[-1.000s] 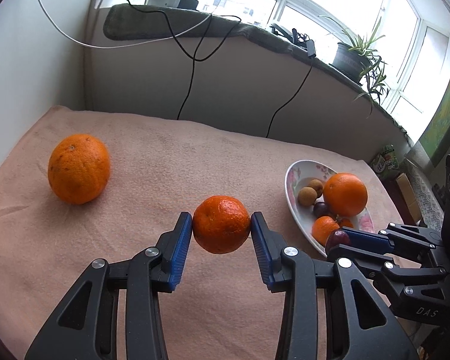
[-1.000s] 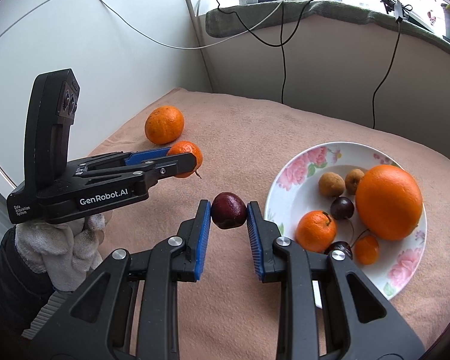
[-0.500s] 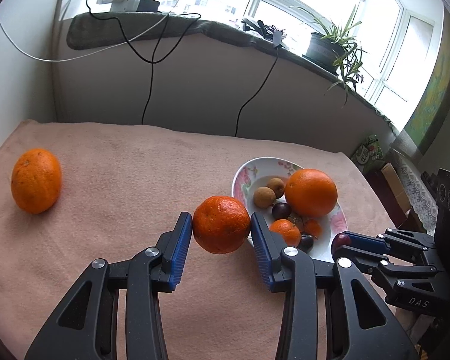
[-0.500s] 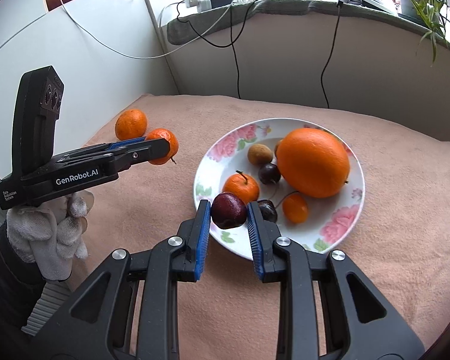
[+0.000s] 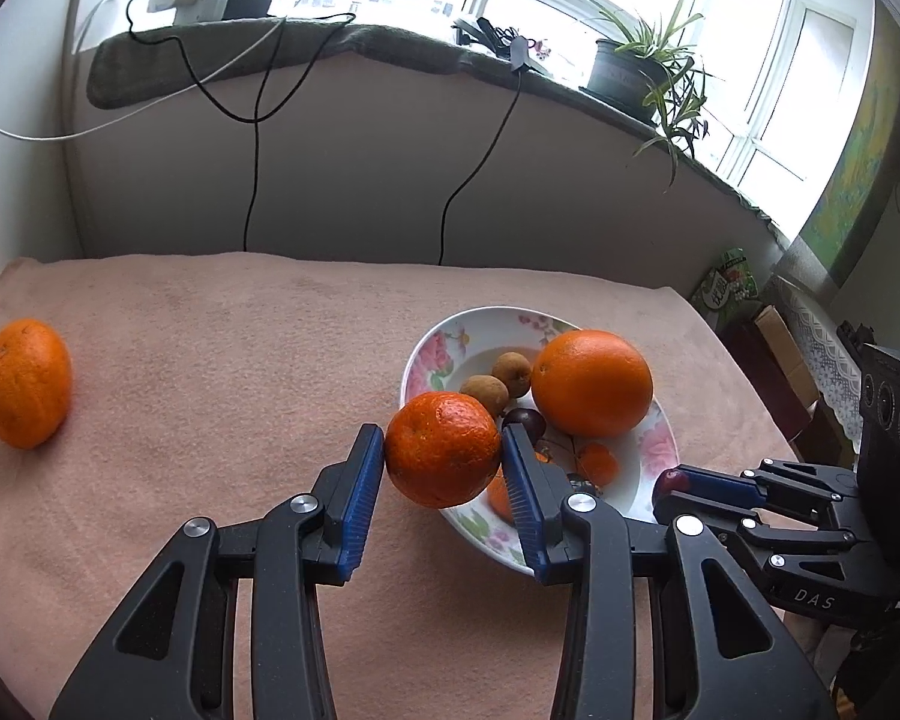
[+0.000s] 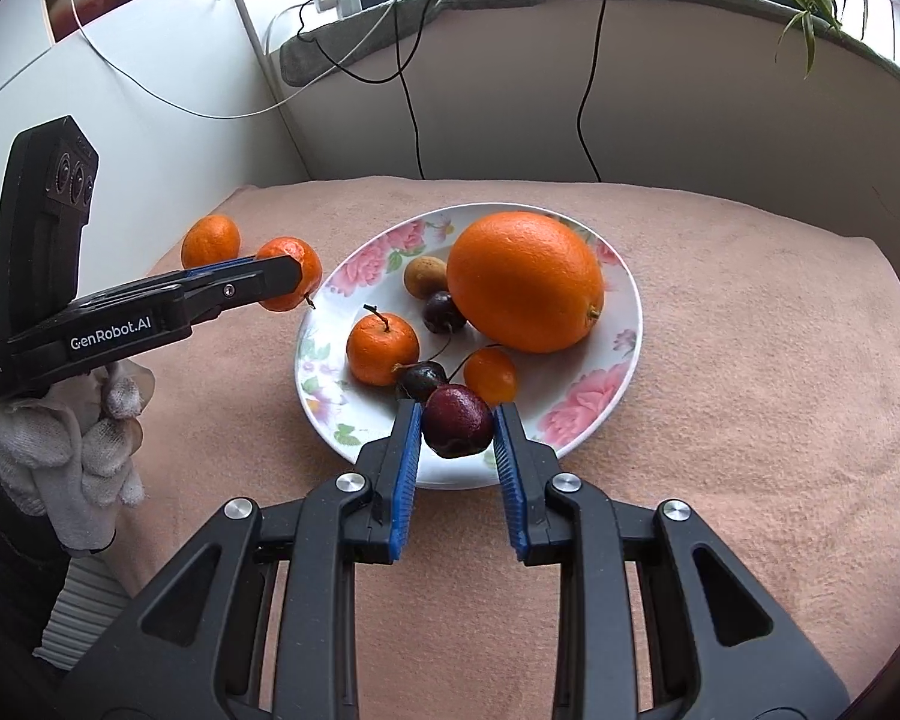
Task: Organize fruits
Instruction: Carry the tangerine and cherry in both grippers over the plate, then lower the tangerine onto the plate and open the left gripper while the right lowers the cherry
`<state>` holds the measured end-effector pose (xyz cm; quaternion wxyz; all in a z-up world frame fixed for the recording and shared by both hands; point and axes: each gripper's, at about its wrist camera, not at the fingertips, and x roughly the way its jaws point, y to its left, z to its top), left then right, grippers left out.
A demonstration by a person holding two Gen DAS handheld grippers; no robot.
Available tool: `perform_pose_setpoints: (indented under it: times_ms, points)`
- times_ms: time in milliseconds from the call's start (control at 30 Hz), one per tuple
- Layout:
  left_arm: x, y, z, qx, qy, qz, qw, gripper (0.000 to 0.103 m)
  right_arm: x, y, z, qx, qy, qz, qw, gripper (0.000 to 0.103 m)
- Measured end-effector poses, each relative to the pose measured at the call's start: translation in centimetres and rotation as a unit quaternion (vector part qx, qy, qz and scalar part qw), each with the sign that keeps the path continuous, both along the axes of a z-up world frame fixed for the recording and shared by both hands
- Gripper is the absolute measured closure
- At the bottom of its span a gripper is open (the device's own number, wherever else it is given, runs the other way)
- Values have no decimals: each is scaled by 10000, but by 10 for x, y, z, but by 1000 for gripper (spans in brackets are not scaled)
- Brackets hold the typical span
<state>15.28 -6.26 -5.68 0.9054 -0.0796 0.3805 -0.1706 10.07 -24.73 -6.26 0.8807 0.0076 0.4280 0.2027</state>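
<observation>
My left gripper (image 5: 443,457) is shut on a mandarin (image 5: 443,450), held in the air at the near left rim of the flowered plate (image 5: 438,354). My right gripper (image 6: 457,427) is shut on a dark red cherry (image 6: 457,429), over the plate's (image 6: 618,312) near edge. The plate holds a big orange (image 6: 525,279), a small mandarin (image 6: 383,348), a kumquat (image 6: 489,373), dark cherries and brown longans (image 6: 425,276). In the right wrist view the left gripper (image 6: 297,276) and its mandarin (image 6: 291,273) hang just left of the plate. Another orange (image 5: 25,383) lies on the cloth far left.
A pink cloth (image 5: 210,372) covers the table, which meets a low wall (image 5: 360,180) at the back with cables hanging down it. A potted plant (image 5: 636,72) stands on the sill. A gloved hand (image 6: 72,438) holds the left gripper. Boxes (image 5: 768,336) stand beyond the right edge.
Both grippers have moved toward the plate with their fruit. The cherry went from the bare cloth to over the plate's near edge; the mandarin has come up to its left rim.
</observation>
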Motion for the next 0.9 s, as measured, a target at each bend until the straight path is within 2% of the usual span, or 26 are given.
perform_pose_setpoints:
  times_ms: [400,900]
  points:
    - [4,-17,-1,61,24,-187,9998,64,5,-1,-3,-73,-9,-37,10000,77]
    - [5,-17,3,51,-23,-219,9997,64,3,6,-2,-182,-62,-39,9998,75]
